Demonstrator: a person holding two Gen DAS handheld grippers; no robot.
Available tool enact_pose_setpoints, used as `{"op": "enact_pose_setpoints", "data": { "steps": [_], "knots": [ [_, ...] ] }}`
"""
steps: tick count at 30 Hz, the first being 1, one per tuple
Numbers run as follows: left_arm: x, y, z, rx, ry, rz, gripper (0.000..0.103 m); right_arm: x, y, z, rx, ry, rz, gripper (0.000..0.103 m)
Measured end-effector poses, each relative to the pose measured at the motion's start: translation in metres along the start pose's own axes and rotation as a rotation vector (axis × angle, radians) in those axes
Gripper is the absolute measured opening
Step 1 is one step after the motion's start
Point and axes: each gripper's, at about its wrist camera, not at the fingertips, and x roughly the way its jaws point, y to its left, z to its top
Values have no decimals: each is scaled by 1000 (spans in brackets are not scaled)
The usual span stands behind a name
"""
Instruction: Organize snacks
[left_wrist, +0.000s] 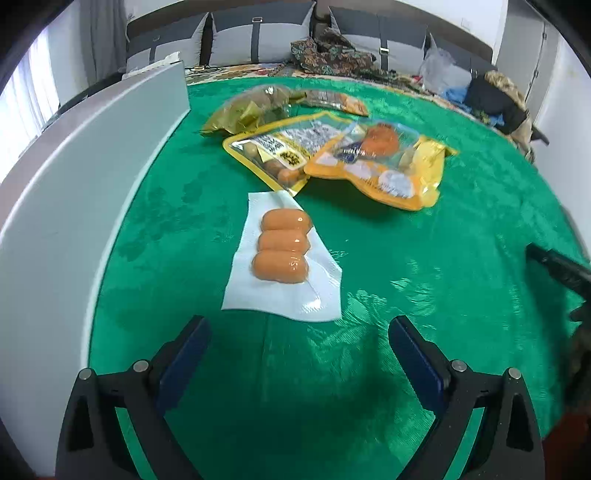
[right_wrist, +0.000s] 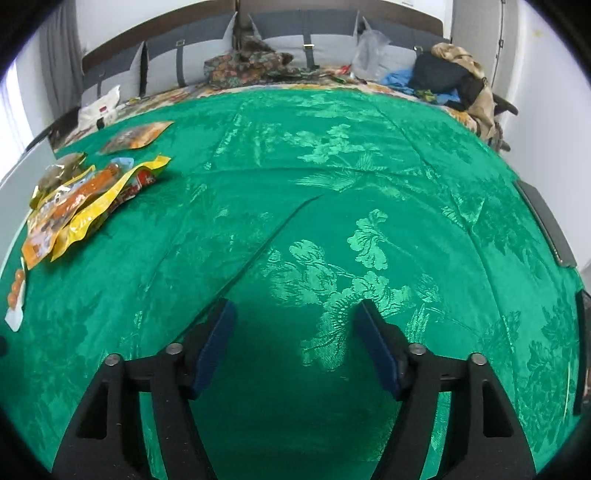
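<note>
A clear vacuum pack of three orange sausages (left_wrist: 282, 254) lies flat on the green cloth (left_wrist: 406, 280), just beyond my left gripper (left_wrist: 299, 325), which is open with nothing between its fingers. Behind the pack sit two yellow snack pouches (left_wrist: 269, 151) (left_wrist: 384, 166), then an olive-gold bag (left_wrist: 243, 110) and an orange packet (left_wrist: 336, 99). In the right wrist view the same pile (right_wrist: 85, 199) and the sausage pack (right_wrist: 16, 291) lie at the far left. My right gripper (right_wrist: 295, 314) hangs open over bare green cloth (right_wrist: 332, 184), holding nothing.
A white box wall (left_wrist: 92, 177) rises along the left side of the cloth. Grey cushions (left_wrist: 258, 40), patterned fabric (left_wrist: 332, 51), a plastic bag (left_wrist: 443, 70) and dark clothing (left_wrist: 495, 99) lie behind it. A dark flat object (right_wrist: 546, 221) rests at the cloth's right edge.
</note>
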Motion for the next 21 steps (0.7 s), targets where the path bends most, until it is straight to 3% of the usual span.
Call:
{"op": "enact_pose_setpoints", "data": {
  "steps": [2, 8, 21],
  "knots": [
    [9, -4, 0, 27, 7, 27, 98, 4, 3, 2, -2, 2, -3, 76],
    [13, -2, 0, 29, -37, 18, 103, 7, 4, -1, -3, 4, 6, 79],
    [15, -3, 1, 36, -53, 10, 103, 8, 5, -1, -5, 6, 13, 82]
  ]
}}
